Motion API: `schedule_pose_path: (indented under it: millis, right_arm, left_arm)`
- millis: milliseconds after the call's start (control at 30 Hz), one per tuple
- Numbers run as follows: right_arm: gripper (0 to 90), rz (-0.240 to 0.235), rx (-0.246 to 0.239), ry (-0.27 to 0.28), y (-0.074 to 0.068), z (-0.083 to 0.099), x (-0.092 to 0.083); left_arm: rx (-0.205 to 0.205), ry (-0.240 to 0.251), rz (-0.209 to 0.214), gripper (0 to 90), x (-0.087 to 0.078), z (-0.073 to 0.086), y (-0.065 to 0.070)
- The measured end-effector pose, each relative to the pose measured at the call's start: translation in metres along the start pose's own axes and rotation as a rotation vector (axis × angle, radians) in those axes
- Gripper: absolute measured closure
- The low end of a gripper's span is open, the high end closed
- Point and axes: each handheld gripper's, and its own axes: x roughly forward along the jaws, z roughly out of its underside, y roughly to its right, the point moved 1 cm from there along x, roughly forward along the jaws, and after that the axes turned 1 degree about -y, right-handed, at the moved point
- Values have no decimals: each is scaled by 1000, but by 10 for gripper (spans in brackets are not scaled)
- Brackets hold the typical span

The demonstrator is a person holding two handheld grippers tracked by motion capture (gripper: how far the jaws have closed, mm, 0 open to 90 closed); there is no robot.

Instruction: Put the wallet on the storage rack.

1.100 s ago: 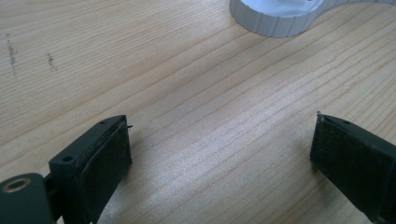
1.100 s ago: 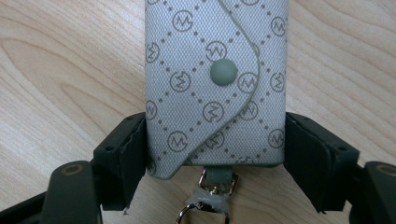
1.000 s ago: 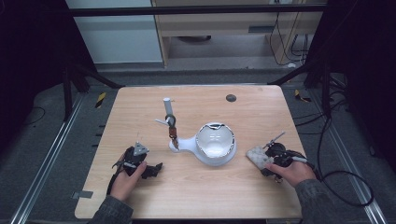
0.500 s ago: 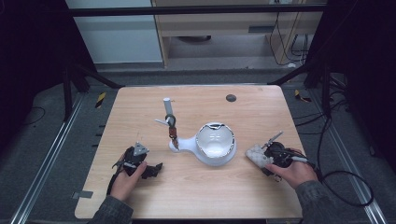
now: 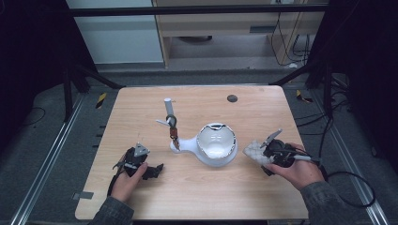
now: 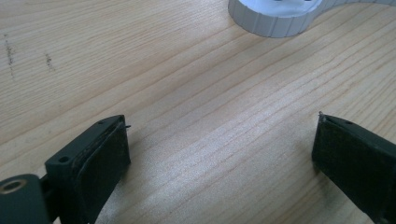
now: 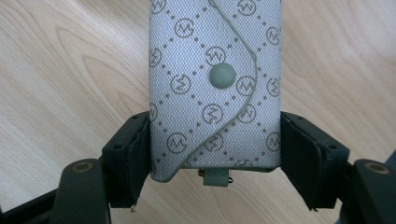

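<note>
The right gripper (image 7: 215, 154) had its jaws clamped on the grey patterned pouch (image 7: 215, 84), gripping only its near end just over the table (image 5: 141, 108). So it could've swung or slipped. The left gripper (image 6: 219, 154) sat wide open, empty, near the white stand (image 5: 213, 145).

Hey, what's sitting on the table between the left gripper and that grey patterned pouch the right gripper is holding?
In the high view, the white bowl-shaped holder sits between the left gripper and the pouch; otherwise the table is bare there.
</note>
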Motion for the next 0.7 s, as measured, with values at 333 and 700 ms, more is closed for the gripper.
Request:
schedule_pose_path:
  millis: [333,700]
  right_arm:
    - [297,32,-76,13,-9,-13,-21]
    - [298,58,-144,22,-21,-30,-38]
  left_arm:
    - [0,8,0,25,1,1,0]
    - [5,14,3,5,2,1,0]
